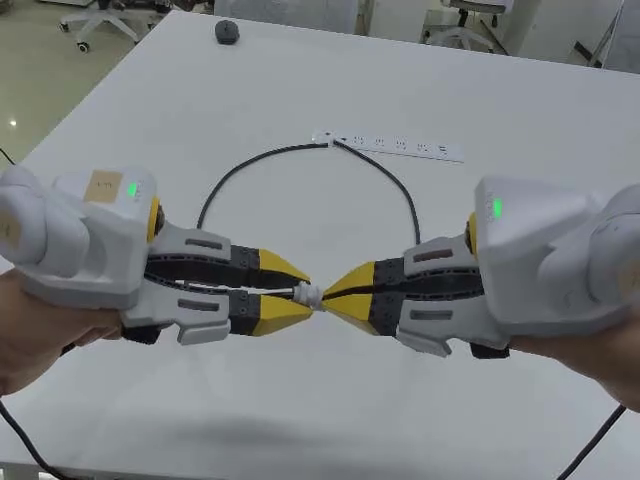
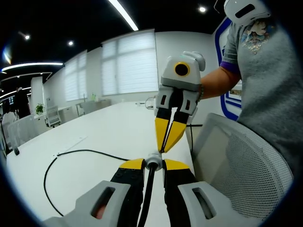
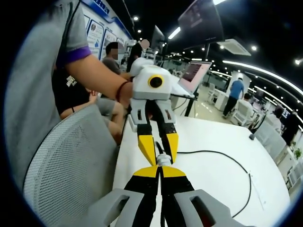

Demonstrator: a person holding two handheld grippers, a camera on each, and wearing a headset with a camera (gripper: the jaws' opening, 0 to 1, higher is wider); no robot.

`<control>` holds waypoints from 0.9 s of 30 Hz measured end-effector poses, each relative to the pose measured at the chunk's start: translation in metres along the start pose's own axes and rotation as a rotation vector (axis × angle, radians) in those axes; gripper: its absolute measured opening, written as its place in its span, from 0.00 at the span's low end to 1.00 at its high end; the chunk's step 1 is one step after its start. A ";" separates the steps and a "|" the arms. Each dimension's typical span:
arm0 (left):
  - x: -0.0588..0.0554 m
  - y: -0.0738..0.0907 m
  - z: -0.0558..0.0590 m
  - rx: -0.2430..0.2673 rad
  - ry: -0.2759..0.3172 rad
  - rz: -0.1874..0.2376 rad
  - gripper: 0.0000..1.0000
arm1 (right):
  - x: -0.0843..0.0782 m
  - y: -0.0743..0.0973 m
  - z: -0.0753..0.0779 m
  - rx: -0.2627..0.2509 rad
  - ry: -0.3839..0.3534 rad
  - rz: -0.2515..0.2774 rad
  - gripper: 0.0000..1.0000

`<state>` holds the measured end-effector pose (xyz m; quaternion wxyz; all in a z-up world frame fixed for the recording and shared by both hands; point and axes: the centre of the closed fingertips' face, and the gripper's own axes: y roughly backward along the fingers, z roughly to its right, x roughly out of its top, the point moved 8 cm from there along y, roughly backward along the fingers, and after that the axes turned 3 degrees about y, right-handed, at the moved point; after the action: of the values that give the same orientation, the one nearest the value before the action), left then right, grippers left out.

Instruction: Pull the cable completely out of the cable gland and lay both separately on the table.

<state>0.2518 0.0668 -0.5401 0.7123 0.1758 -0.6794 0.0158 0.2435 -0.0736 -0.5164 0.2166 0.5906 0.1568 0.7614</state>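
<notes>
The left claw (image 1: 305, 294) and the right claw (image 1: 328, 298) meet tip to tip above the white table (image 1: 300, 80), pointing straight at each other. The left claw is clamped on the cable gland (image 2: 154, 161). In the left gripper view the small pale gland sits pinched between the two yellow tips. Its head pokes just past them toward the right claw, and a dark strand runs back from it down the gap between the jaws. The right claw has its jaws drawn together to a narrow slit directly in front of the gland. In the right gripper view a thin black line lies in that slit, so it appears closed on the black cable (image 1: 290, 150) right where it meets the gland. The two sets of tips almost touch, with the gland between them, held up off the table. Beyond both claws, farther across the table, the rest of the cable lies in a wide arch. Its two legs come back toward the claws, one passing out of sight behind each gripper body. At the top of that arch, well ahead of the tips, lies a white power strip (image 1: 400, 146), and far beyond it a small dark mouse (image 1: 227, 32). In the left gripper view a person in a grey shirt holds the right claw, with a white mesh chair (image 2: 236, 175) close beside the left claw's right jaw.
</notes>
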 end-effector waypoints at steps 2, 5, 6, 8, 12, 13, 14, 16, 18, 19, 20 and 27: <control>0.001 0.001 0.000 0.003 0.002 0.010 0.15 | -0.001 -0.002 -0.003 0.014 -0.010 -0.006 0.00; 0.002 0.001 0.000 0.006 0.001 0.015 0.15 | -0.002 -0.002 -0.003 0.007 -0.008 -0.006 0.00; 0.002 0.001 0.001 0.008 0.000 0.014 0.15 | 0.000 0.001 -0.002 -0.007 -0.017 0.017 0.00; 0.002 0.002 0.001 0.012 0.000 0.012 0.15 | 0.005 0.007 0.000 -0.031 -0.056 0.059 0.00; 0.001 0.004 0.001 0.025 0.001 0.009 0.15 | 0.001 0.016 0.008 -0.108 -0.066 0.046 0.00; 0.002 0.004 0.002 0.025 0.001 0.013 0.15 | -0.002 0.017 0.008 -0.105 -0.073 0.040 0.04; 0.002 0.005 0.002 0.027 0.000 0.014 0.15 | -0.004 0.017 0.007 -0.101 -0.085 0.028 0.06; 0.003 0.005 0.002 0.031 -0.004 0.012 0.15 | -0.008 0.017 0.006 -0.114 -0.061 -0.010 0.05; 0.003 0.005 0.003 0.031 -0.008 0.011 0.15 | -0.009 0.016 0.004 -0.111 -0.050 -0.031 0.06; 0.004 0.004 0.003 0.031 -0.011 0.011 0.15 | -0.009 0.015 0.003 -0.112 -0.044 -0.042 0.05; 0.004 0.004 0.003 0.031 -0.013 0.010 0.15 | -0.010 0.013 0.002 -0.103 -0.038 -0.050 0.05; 0.003 0.003 0.006 0.024 -0.025 0.000 0.15 | -0.009 0.005 0.000 -0.097 0.009 -0.103 0.03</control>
<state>0.2450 0.0674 -0.5363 0.7015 0.1846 -0.6880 0.0216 0.2449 -0.0827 -0.5212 0.2831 0.5672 0.1509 0.7586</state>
